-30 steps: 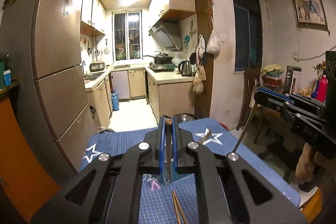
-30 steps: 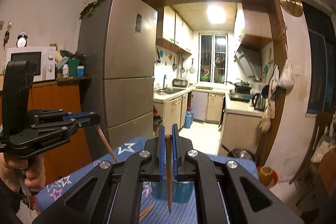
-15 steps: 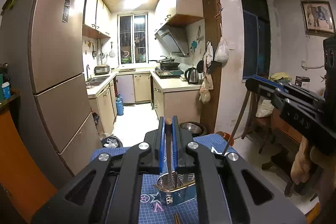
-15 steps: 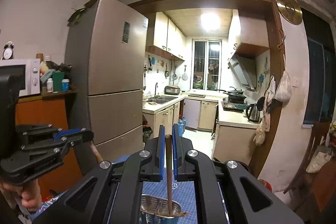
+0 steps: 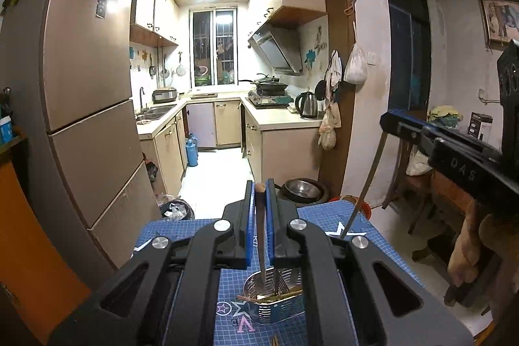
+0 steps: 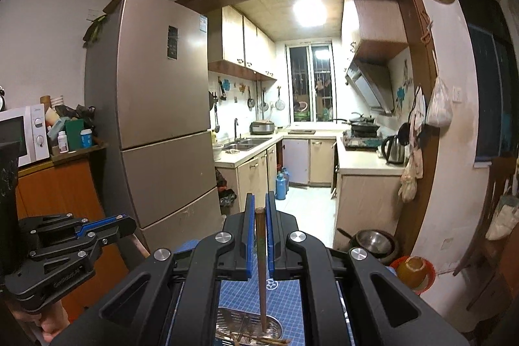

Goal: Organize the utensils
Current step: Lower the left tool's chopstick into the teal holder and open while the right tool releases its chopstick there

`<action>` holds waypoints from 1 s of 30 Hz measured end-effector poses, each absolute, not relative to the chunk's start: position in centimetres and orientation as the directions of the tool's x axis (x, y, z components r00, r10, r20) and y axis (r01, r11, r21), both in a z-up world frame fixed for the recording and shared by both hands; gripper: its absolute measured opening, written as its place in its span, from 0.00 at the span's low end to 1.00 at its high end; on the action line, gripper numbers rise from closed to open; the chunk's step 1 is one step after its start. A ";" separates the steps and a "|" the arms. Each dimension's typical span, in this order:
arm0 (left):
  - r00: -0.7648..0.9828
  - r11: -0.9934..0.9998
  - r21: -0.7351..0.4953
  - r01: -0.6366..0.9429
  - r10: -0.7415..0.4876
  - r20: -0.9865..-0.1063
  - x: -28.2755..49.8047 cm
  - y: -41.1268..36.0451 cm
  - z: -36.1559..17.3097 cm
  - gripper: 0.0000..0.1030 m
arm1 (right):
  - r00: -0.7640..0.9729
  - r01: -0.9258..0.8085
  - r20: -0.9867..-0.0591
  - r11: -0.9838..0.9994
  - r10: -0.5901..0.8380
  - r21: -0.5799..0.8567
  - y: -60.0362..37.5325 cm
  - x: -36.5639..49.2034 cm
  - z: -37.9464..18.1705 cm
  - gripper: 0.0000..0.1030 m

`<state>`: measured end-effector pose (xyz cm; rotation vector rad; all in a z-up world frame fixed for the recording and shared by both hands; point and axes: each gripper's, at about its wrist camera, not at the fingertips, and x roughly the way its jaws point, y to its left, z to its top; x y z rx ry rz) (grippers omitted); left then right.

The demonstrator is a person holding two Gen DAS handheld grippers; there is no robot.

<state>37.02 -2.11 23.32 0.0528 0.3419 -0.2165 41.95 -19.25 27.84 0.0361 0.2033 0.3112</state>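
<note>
Above the metal holder (image 5: pixel 275 297): both chopsticks, tips down
Left hand-held gripper (image 5: pixel 259 209): clenched on chopstick (image 5: pixel 261 245)
Right hand-held gripper (image 6: pixel 258 216): clenched on second chopstick (image 6: pixel 261 274)
Beneath holder: blue tabletop (image 5: pixel 382 248)

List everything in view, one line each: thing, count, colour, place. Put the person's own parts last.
Chopstick: two, brown, one upright in each claw.
Utensil holder: one, silver metal, on the mat beneath both claws, chopsticks already inside.
Mat: one, blue with stars, covering the table.
Fridge: one, bronze, left of the kitchen doorway.
Microwave: one, white, on the orange cabinet at far left.
Kettle: one, steel, on the kitchen counter.
Metal bowl: one, silver, on the floor by the doorway.
Left claw: one, black with blue pads, shut on a chopstick.
Right claw: one, the same, shut on a chopstick.
Hand: one visible, gripping the right claw's handle.
</note>
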 end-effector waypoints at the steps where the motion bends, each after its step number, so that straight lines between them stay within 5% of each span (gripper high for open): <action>1: 0.918 0.975 0.014 0.222 -0.204 -0.341 37.2 -2.2 23.1 0.04 | 0.930 -0.302 -0.199 0.951 0.310 0.069 -19.2 42.3 27.4 0.07; 30: 0.867 0.977 -0.001 0.213 -0.189 -0.460 42.4 -3.2 14.9 0.05 | 0.879 -0.325 -0.338 0.941 0.336 0.093 -17.3 47.5 16.8 0.07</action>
